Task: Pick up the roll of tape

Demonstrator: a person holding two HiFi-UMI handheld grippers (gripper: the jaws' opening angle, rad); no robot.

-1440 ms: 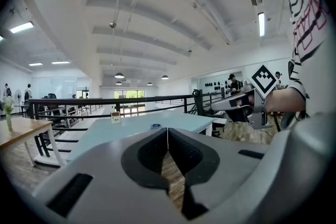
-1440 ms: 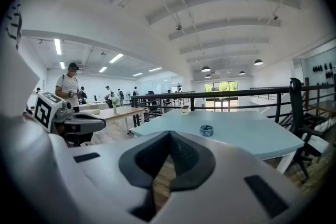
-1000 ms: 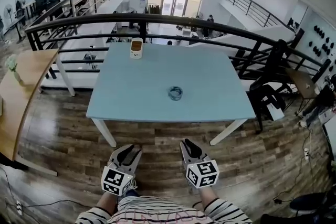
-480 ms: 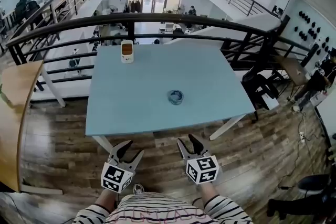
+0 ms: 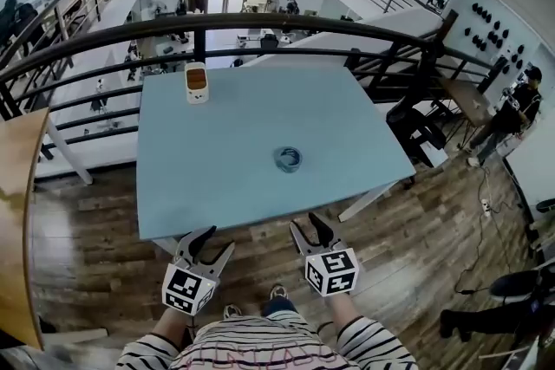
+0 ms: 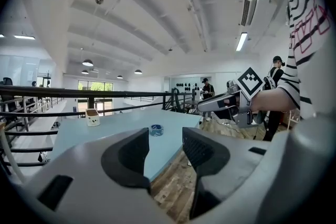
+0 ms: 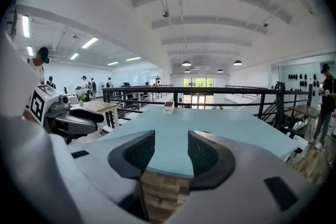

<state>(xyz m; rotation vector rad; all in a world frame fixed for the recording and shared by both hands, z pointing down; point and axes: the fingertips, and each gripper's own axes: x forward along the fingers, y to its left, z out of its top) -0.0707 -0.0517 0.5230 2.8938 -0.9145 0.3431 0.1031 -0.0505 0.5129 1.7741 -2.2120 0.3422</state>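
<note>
On the table [image 5: 217, 186], one roll of tape [image 5: 289, 158].

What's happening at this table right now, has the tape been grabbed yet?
Not yet. A person holds the left gripper and the right gripper just short of the near edge of the light blue table. Both have their jaws apart with nothing between them. The roll of tape lies flat on the tabletop ahead of the grippers, untouched. A small white device stands near the far edge.
</note>
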